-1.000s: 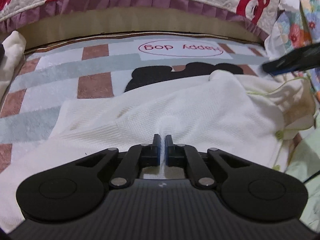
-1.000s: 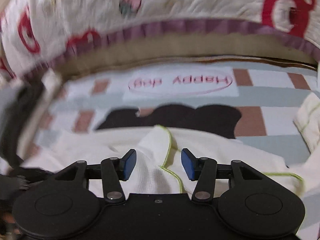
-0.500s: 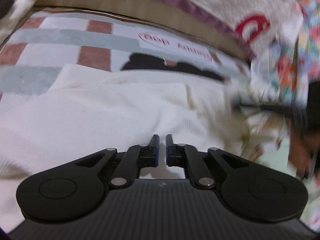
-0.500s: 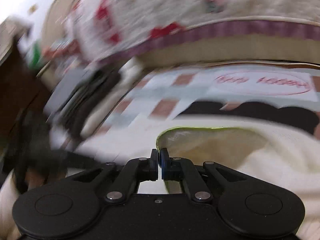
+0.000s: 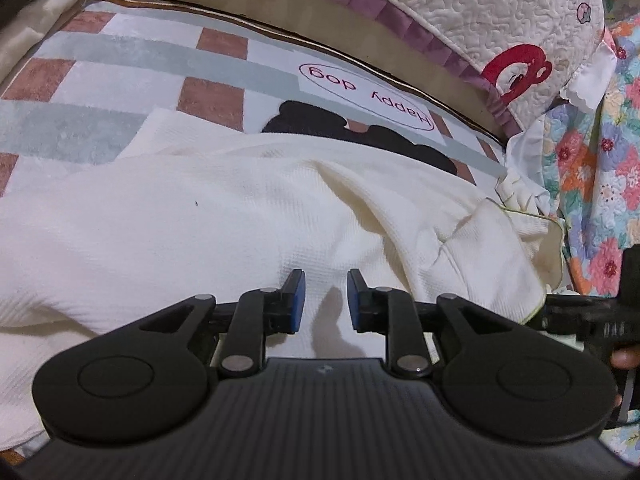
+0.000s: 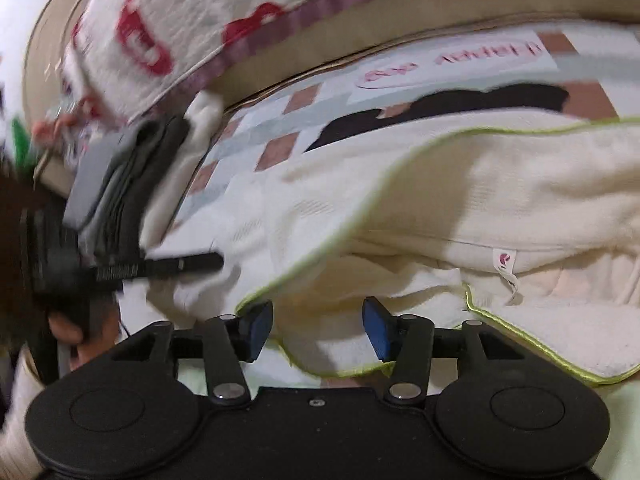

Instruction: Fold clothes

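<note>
The cream garment (image 5: 248,216) lies spread across the middle of the checked bed sheet (image 5: 132,80), covering most of the sheet's near part, and everything else is placed from it.

In the left wrist view, a pale cushion (image 5: 52,20) and the bare sheet sit off the garment's far left corner. The "Happy dog" label (image 5: 366,98) and a black print (image 5: 308,124) on the sheet show just beyond the garment's far edge. Beyond those a quilted cover (image 5: 500,12) with a purple frill and red motif hangs over the bed's side. The left claw (image 5: 322,300) hovers over the garment's near middle; its jaws are parting, a narrow gap between the blue pads, nothing caught between them. To the garment's right lie its green-trimmed edge (image 5: 554,248), then floral fabric (image 5: 600,184), with the right claw's dark body at the frame's edge.

In the right wrist view, blurred, folded grey clothes (image 6: 116,184) are stacked off the garment's left end, and the left claw's black finger (image 6: 184,264) reaches over that end. The garment (image 6: 500,200) is doubled over here, its green-piped hem (image 6: 352,240) running diagonally and a small tag (image 6: 505,261) showing at a seam. The right claw (image 6: 318,330) hangs over the near hem; its jaws are widening and stand well apart, the hem lying beneath them, unpinched.
</note>
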A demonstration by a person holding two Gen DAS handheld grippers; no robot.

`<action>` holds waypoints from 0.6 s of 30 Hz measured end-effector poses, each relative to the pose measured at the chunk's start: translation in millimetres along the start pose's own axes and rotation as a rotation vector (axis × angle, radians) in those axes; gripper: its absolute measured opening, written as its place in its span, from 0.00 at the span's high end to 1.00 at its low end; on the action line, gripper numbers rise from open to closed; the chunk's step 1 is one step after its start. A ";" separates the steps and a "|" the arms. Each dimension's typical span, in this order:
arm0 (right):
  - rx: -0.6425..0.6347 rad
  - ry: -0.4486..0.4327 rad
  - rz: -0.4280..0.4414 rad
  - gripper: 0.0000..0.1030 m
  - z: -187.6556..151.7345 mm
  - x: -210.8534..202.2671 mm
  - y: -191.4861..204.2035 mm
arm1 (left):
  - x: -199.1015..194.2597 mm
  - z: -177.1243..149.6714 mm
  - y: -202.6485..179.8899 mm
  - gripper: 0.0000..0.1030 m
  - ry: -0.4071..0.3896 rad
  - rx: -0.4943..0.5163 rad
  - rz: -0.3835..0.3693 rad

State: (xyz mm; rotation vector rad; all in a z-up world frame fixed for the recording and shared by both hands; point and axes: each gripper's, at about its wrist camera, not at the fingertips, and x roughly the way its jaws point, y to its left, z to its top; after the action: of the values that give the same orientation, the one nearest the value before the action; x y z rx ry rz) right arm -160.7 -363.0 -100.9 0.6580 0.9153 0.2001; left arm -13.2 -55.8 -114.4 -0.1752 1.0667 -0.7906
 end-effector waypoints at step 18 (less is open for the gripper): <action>0.238 -0.053 0.346 0.19 16.6 -19.4 -15.6 | 8.3 -0.5 -3.3 0.77 0.001 0.025 0.040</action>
State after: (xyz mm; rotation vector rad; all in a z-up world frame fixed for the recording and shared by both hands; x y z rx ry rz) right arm -161.2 -390.9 -90.2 1.0379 0.7755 0.3833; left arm -13.2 -63.5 -118.9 -0.1322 1.0574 -0.7682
